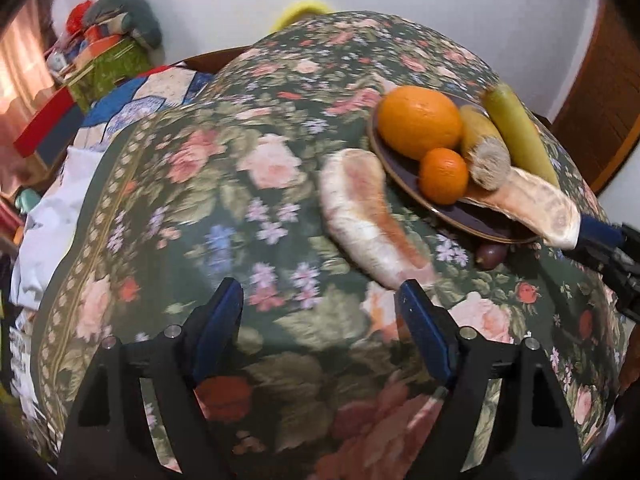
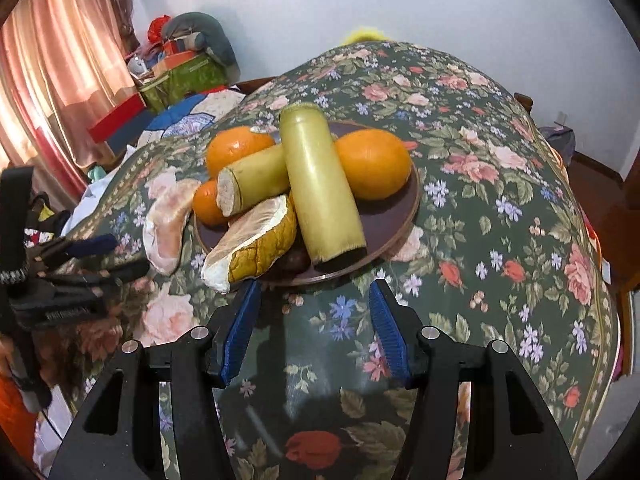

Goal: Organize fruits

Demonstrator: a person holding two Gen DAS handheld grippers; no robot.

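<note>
A dark brown plate (image 2: 394,216) on the floral tablecloth holds two large oranges (image 2: 372,162), a small orange (image 2: 206,202), two yellow-green sugarcane pieces (image 2: 320,188) and a pomelo wedge (image 2: 256,240) on its near rim. A second pomelo wedge (image 2: 166,220) lies on the cloth left of the plate, also in the left wrist view (image 1: 360,216). A dark purple fruit (image 1: 492,254) sits on the cloth under the plate's near edge. My right gripper (image 2: 314,288) is open and empty, just short of the plate. My left gripper (image 1: 320,288) is open and empty, its right finger by the loose wedge.
The tablecloth (image 2: 500,240) covers a round table that drops away on all sides. Boxes and clutter (image 2: 176,72) stand at the back left by a pink curtain (image 2: 52,80). A wooden door (image 1: 604,92) is at the far right.
</note>
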